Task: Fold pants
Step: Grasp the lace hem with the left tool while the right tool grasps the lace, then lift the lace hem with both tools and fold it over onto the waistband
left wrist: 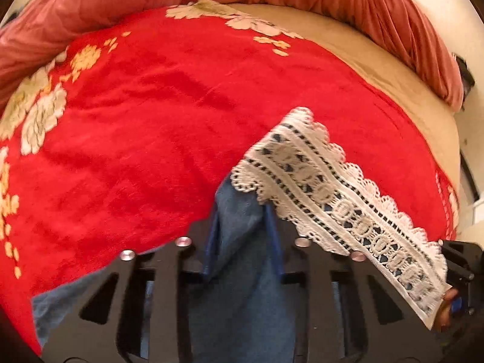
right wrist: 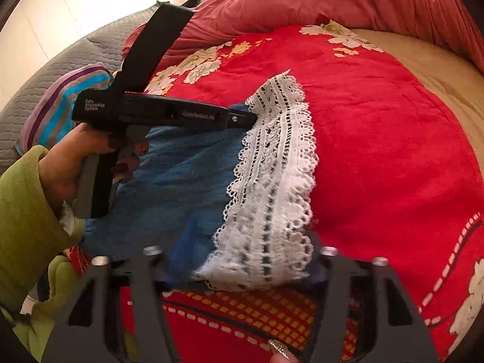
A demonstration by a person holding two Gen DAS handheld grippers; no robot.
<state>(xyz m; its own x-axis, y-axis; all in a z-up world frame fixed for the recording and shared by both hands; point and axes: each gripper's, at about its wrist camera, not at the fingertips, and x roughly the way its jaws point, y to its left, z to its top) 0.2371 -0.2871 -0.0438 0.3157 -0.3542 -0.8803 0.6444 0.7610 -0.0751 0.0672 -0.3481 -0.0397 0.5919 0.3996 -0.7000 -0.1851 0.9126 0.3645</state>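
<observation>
The blue denim pants (right wrist: 184,175) lie on a red flowered blanket (left wrist: 169,115), and their white lace hem (right wrist: 272,187) serves as the landmark here. In the left wrist view the left gripper (left wrist: 242,227) has its blue-padded fingers (left wrist: 211,239) drawn in close on a fold of denim just below the near end of the lace hem (left wrist: 332,199); the cloth fills the gap, so the pads read as pressing on the pants, though the fingertips themselves are buried in the fabric. In the right wrist view the same left gripper (right wrist: 251,118) meets the far end of the lace, held by a hand (right wrist: 69,163) in a green sleeve (right wrist: 27,211); its tip is lost where it meets the cloth. The right gripper (right wrist: 242,272) sits at the near end of the lace, jaws partly drawn in with lace and denim between them; the fingers are mostly covered by the bunched, blurred lace, so whether the pads actually pinch it cannot be told. Past the lace, a pink quilt (right wrist: 332,0) runs along the far side of the blanket; beyond the left gripper lie a striped cloth (right wrist: 60,96) and a grey quilted pad (right wrist: 60,57), both cut off by the picture's round edge. A painted fingernail (right wrist: 279,348) shows at the bottom edge below the lace
</observation>
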